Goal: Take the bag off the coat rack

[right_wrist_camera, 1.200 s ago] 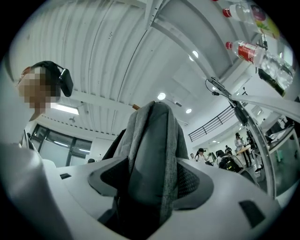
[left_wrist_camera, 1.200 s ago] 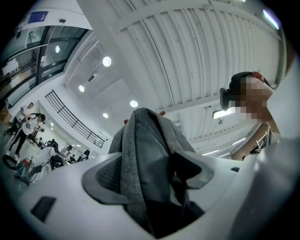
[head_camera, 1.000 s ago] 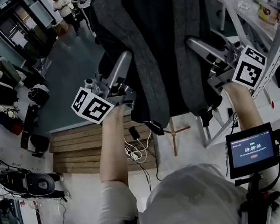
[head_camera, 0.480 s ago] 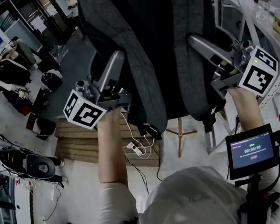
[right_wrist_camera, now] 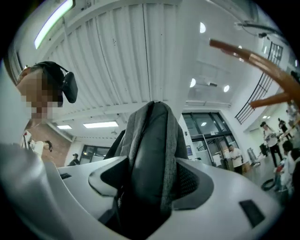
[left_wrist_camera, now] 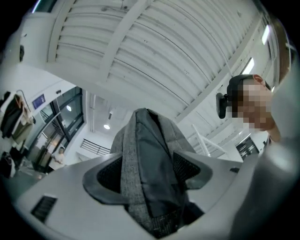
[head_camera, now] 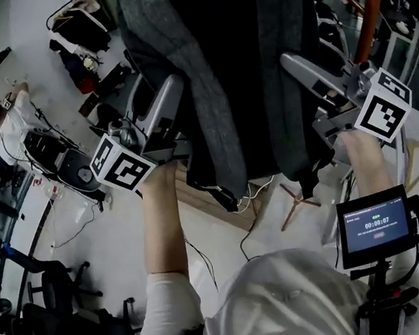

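Note:
A grey and black backpack [head_camera: 234,61] hangs in the air at the top middle of the head view, held up by its two shoulder straps. My left gripper [head_camera: 174,91] is shut on the left strap [left_wrist_camera: 150,154], which fills the gap between its jaws. My right gripper [head_camera: 293,65] is shut on the right strap [right_wrist_camera: 150,140] in the same way. The brown wooden coat rack [head_camera: 368,7] stands at the upper right, apart from the bag; its arms [right_wrist_camera: 262,65] show in the right gripper view.
A small monitor on a stand [head_camera: 376,224] sits close at the lower right. On the floor below are a wooden tripod foot [head_camera: 298,201], cables [head_camera: 254,191], office chairs [head_camera: 54,318] and bags. A person [head_camera: 7,123] stands far left.
The view has swung round: the floor under the bag shifted and the coat rack's pole came in at upper right. Both grippers keep the same hold on the straps.

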`<state>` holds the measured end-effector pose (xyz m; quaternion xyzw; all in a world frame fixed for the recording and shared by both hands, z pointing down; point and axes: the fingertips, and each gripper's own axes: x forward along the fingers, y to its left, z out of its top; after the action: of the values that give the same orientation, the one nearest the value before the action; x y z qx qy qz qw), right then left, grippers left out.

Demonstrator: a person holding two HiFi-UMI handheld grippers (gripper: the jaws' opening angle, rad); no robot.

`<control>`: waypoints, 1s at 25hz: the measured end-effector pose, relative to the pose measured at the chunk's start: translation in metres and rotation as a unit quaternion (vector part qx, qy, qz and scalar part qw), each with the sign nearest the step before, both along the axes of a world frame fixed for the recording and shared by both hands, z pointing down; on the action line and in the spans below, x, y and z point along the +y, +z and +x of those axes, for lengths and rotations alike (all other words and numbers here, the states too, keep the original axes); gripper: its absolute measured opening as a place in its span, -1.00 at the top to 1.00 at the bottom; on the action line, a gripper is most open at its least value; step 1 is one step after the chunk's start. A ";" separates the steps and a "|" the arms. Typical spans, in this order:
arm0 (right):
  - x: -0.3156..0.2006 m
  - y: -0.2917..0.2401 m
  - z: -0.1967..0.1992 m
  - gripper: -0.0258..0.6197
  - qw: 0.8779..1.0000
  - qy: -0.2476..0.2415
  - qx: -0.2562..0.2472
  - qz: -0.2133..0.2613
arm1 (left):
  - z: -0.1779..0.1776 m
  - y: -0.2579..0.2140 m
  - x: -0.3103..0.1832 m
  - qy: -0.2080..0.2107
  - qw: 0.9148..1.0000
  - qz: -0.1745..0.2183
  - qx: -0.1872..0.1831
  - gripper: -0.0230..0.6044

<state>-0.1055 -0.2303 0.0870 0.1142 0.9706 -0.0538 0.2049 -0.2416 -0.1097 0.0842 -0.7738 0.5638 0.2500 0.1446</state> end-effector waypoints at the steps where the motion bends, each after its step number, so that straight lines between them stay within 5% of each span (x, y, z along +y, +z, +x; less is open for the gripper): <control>1: 0.010 -0.004 -0.008 -0.02 1.000 -0.019 0.001 0.000 | -0.004 -0.004 0.015 -0.019 1.000 0.000 0.001 -0.11; 7: 0.073 0.002 -0.080 -0.01 0.989 -0.146 0.019 -0.023 | -0.039 -0.001 0.108 -0.148 0.989 -0.023 0.017 -0.11; 14: 0.129 0.061 -0.163 -0.02 0.963 -0.256 0.060 -0.059 | -0.087 0.052 0.179 -0.257 0.963 -0.063 0.054 -0.11; 19: 0.185 0.092 -0.190 -0.02 0.945 -0.311 0.078 -0.066 | -0.098 0.083 0.234 -0.296 0.949 -0.079 0.076 -0.11; 25: 0.187 0.125 -0.209 -0.02 0.935 -0.327 0.107 -0.086 | -0.112 0.120 0.238 -0.315 0.938 -0.091 0.114 -0.11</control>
<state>-0.3149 -0.0432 0.2124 0.4010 0.8873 -0.2132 0.0798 -0.3538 0.1282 0.2043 -0.5326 0.8119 0.2254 0.0798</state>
